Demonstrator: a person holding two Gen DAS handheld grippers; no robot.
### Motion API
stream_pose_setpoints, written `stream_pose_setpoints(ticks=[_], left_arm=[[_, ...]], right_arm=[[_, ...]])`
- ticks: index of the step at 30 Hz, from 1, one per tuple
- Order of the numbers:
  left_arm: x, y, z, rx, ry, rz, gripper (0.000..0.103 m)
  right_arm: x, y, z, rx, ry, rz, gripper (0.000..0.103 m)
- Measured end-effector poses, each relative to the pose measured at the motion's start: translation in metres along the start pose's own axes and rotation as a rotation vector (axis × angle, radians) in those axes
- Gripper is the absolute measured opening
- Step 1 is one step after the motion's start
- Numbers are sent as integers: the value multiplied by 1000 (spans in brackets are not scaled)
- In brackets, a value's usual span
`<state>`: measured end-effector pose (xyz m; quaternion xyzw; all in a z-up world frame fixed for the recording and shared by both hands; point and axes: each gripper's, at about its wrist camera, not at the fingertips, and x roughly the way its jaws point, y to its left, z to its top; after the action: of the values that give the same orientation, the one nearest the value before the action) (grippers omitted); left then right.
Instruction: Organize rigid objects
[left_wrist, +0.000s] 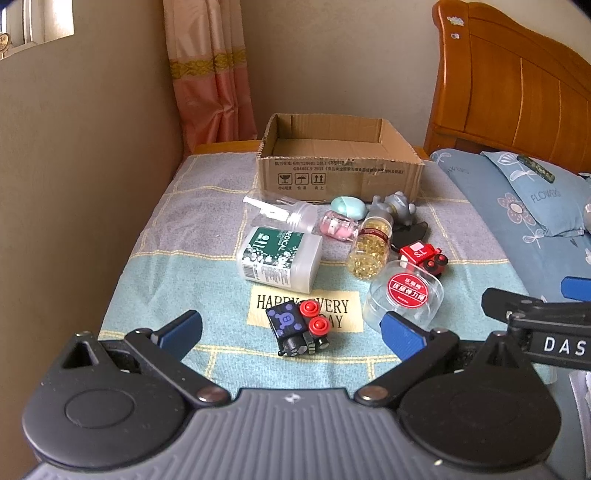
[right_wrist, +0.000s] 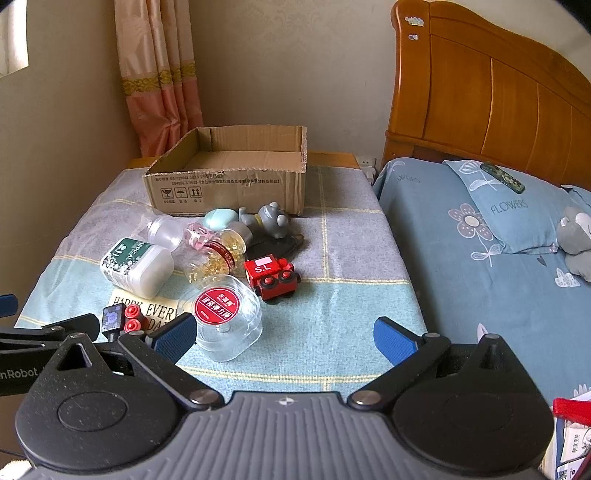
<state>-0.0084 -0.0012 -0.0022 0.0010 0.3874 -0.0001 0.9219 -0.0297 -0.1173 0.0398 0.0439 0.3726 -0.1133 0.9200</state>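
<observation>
Hovering both hands at the tabletop's near edge, left fingers (left_wrist: 291, 332) and right fingers (right_wrist: 284, 338) spread wide, empty. Box (left_wrist: 340, 173) sits empty at the far edge; clutter lies mid-tabletop. Black toy (left_wrist: 297, 328) lies nearest my left: straddle its body, close squarely, lift clear before carrying.

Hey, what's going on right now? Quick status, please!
Left tool open, empty, lined up on black toy train. Right tool open, empty, near clear round container. Cardboard box empty. Path clear.
</observation>
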Motion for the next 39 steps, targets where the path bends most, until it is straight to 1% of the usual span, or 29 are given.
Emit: stream_pose_setpoints(ticks=[22,27,31,39], left_arm=[[-1,1,2,-2,6,-13,102],[-1,1,3,-5,3,-16,102],[0,5,4,-21,0,-36,102],[7,13,8,-3,-2,-42,102]], right_arm=[[-1,1,1,0,-4,-4,103],[-1,1,1,-3,-7,1,103],[0,3,1,-9,-4,5,103],[2,3,3,-30,-24,35,103]])
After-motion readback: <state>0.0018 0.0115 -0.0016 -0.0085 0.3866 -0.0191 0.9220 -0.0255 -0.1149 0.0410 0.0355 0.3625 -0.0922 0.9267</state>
